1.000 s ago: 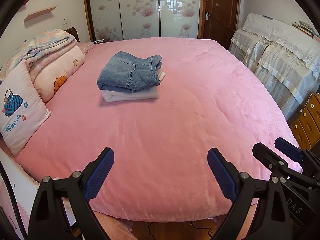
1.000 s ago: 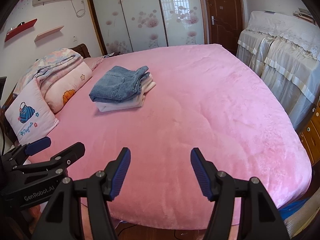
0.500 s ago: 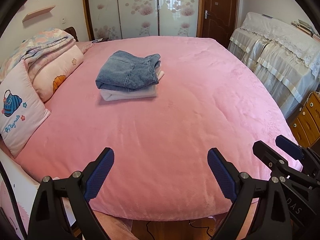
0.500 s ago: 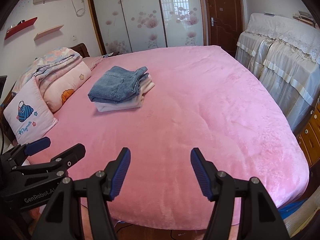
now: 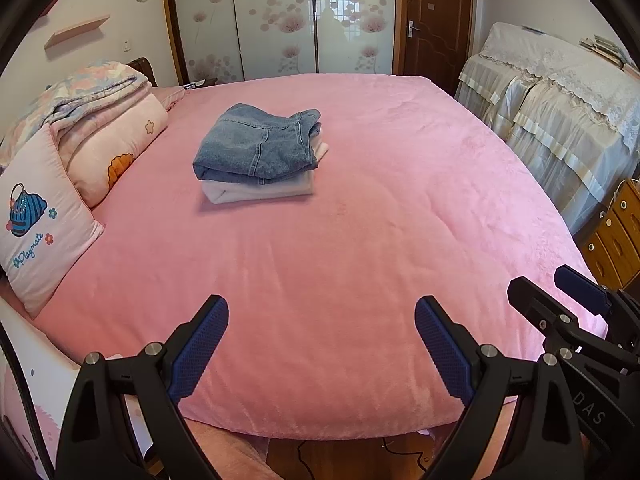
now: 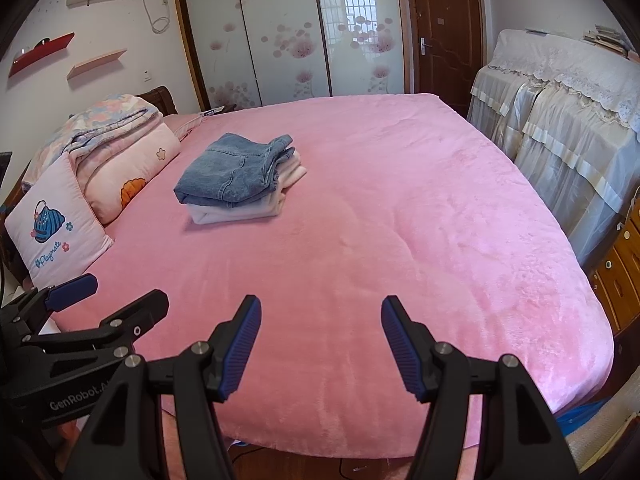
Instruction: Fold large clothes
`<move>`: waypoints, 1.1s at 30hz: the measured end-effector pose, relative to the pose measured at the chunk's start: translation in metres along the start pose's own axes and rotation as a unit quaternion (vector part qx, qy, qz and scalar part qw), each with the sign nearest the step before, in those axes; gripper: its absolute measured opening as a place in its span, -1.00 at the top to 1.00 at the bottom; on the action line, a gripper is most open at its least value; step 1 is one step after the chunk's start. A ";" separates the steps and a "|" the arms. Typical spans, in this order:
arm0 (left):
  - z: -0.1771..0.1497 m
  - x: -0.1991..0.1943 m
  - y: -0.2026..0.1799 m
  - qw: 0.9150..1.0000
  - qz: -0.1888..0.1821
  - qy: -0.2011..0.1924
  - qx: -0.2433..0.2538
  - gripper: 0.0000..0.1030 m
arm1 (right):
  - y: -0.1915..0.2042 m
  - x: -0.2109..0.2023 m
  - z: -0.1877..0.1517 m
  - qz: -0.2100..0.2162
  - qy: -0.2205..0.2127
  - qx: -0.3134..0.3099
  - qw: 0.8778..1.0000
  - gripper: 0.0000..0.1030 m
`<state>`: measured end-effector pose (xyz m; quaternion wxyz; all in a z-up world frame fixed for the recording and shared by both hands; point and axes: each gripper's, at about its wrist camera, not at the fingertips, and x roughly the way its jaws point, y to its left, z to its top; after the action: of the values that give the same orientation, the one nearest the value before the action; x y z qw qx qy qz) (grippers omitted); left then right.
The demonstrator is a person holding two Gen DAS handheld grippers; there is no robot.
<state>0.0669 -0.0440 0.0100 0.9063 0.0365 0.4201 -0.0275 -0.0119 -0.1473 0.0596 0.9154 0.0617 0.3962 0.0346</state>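
Note:
Folded blue jeans point(image 5: 256, 146) lie on top of a folded pale garment point(image 5: 256, 192) in a small stack on the pink bed point(image 5: 340, 260), toward its far left. The stack also shows in the right wrist view point(image 6: 236, 170). My left gripper point(image 5: 322, 340) is open and empty above the bed's near edge. My right gripper point(image 6: 320, 340) is open and empty beside it, to its right. Both are well short of the stack. The right gripper shows at the right edge of the left wrist view point(image 5: 568, 312), and the left gripper shows at the left of the right wrist view point(image 6: 80, 312).
Pillows point(image 5: 36, 224) and a folded quilt point(image 5: 92, 96) lie along the bed's left side. Covered furniture point(image 5: 560, 112) stands to the right, with wooden drawers point(image 5: 616, 236) nearer. A wardrobe point(image 5: 280, 20) and a door point(image 5: 436, 20) are behind the bed.
Both views have shifted slightly, so the stack sits a little lower and more to the left in the frame. Both grippers stay open and empty.

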 end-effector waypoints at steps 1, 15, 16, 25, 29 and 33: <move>0.000 0.000 0.000 1.000 -0.001 0.001 -0.001 -0.82 | 0.001 -0.001 0.000 -0.002 0.000 -0.001 1.000 -0.22; -0.001 -0.001 0.000 1.000 0.000 0.000 -0.001 -0.82 | 0.002 -0.002 -0.001 -0.004 0.002 -0.001 1.000 -0.22; -0.002 -0.001 0.001 1.000 -0.001 0.000 -0.002 -0.82 | 0.002 -0.002 -0.001 -0.003 0.002 -0.001 1.000 -0.22; -0.005 -0.001 0.003 1.000 -0.001 0.005 -0.004 -0.82 | 0.001 -0.001 -0.003 -0.006 0.004 -0.001 1.000 -0.22; -0.007 0.001 0.003 1.000 -0.001 0.009 -0.006 -0.82 | 0.001 -0.001 -0.003 -0.007 0.005 -0.001 1.000 -0.22; -0.008 0.001 0.005 1.000 -0.002 0.011 -0.007 -0.82 | 0.000 -0.001 -0.006 -0.009 0.006 0.001 1.000 -0.22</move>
<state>0.0623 -0.0387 0.0042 0.9017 0.0302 0.4305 -0.0259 -0.0172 -0.1466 0.0562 0.9131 0.0585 0.4026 0.0263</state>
